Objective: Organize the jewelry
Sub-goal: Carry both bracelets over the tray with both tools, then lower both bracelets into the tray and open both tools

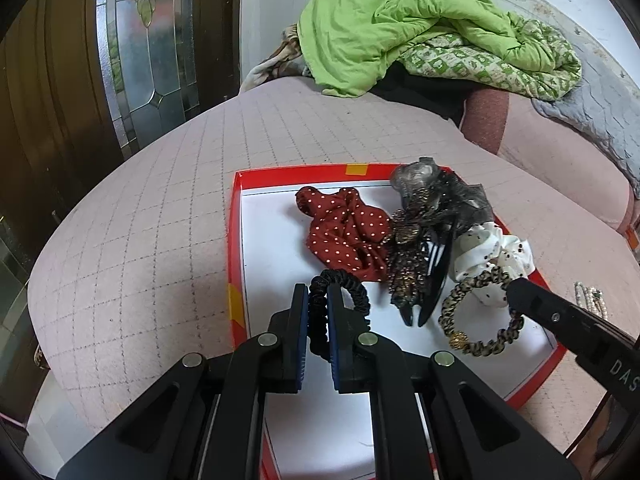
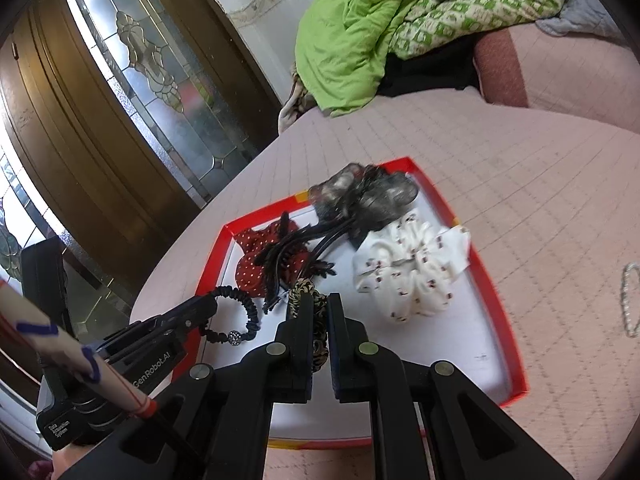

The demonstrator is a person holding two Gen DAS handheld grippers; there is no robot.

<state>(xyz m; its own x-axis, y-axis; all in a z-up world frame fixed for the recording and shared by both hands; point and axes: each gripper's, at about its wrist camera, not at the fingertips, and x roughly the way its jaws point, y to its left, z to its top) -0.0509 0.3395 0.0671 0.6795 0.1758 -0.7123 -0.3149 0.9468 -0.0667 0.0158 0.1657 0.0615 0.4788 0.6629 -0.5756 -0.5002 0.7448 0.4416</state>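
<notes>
We see a red-rimmed tray point(image 1: 240, 240) with a white floor resting on the pink quilted bed point(image 1: 160, 200). Our left gripper point(image 1: 318, 300) has its jaws narrowed onto a black hair tie point(image 1: 352, 288), which lies on the tray floor near the left rim. Our right gripper point(image 2: 320, 304) has its jaws narrowed onto a leopard-print hair tie point(image 2: 310, 294), which sits near the middle of the tray. Behind them lie a red dotted scrunchie point(image 1: 344, 236), a dark claw clip point(image 1: 424, 280), a grey sheer bow point(image 1: 440, 192) and a white scrunchie point(image 2: 408, 264). A pearl bracelet point(image 2: 628, 300) lies on the bed, outside the tray to the right. A green quilt point(image 1: 400, 28) is heaped at the far end.
</notes>
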